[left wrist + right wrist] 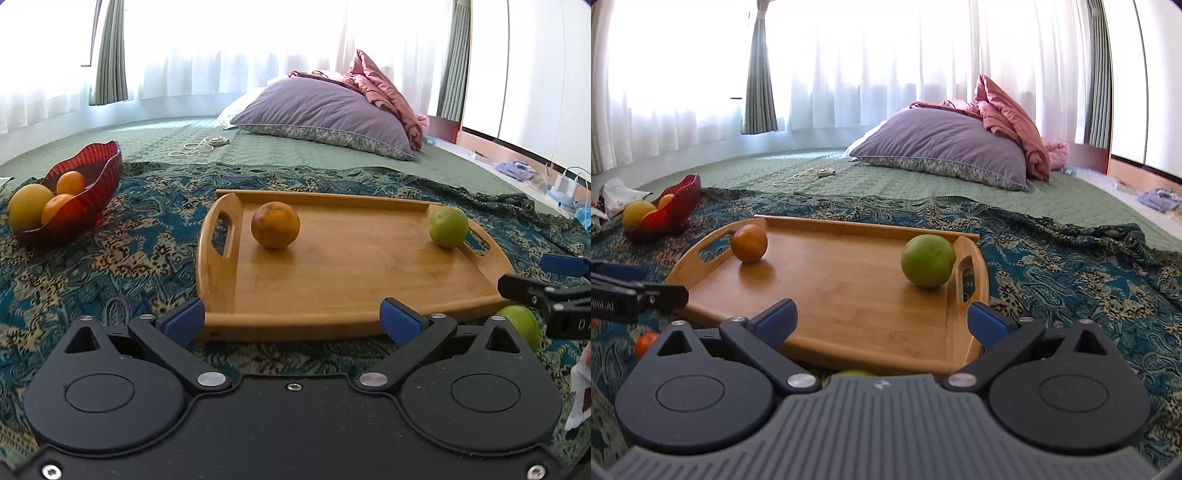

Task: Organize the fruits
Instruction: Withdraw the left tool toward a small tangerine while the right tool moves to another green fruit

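Tray (pixel 351 280), wooden, two cut-out handles: centre of the left wrist frame, lying on a patterned teal cloth (pixel 110 258) spread over a green bed cover (pixel 295 147).
Orange fruit (pixel 275 225): on the tray, upper left part, near the left handle.
Green fruit (pixel 448 226): on the tray, upper right corner, beside the right handle.
Second green fruit (pixel 522 325): on the cloth just off the tray's lower right corner, partly hidden.
Red bowl (pixel 88 184): left edge of frame, well apart from the tray, holding a yellow fruit (pixel 27 210) and two oranges (pixel 70 182).
Small orange fruit (pixel 644 341): on the cloth, lower left of the right wrist frame.
Left gripper (pixel 291 321): bottom of frame, jaws spread wide, nothing between them.
Right gripper (pixel 882 321): bottom of its frame over the tray's near right corner, jaws spread wide, empty.
Purple pillow (pixel 325 110) and pink bedding (pixel 384 88): upper right of centre, before white curtains (pixel 221 48).
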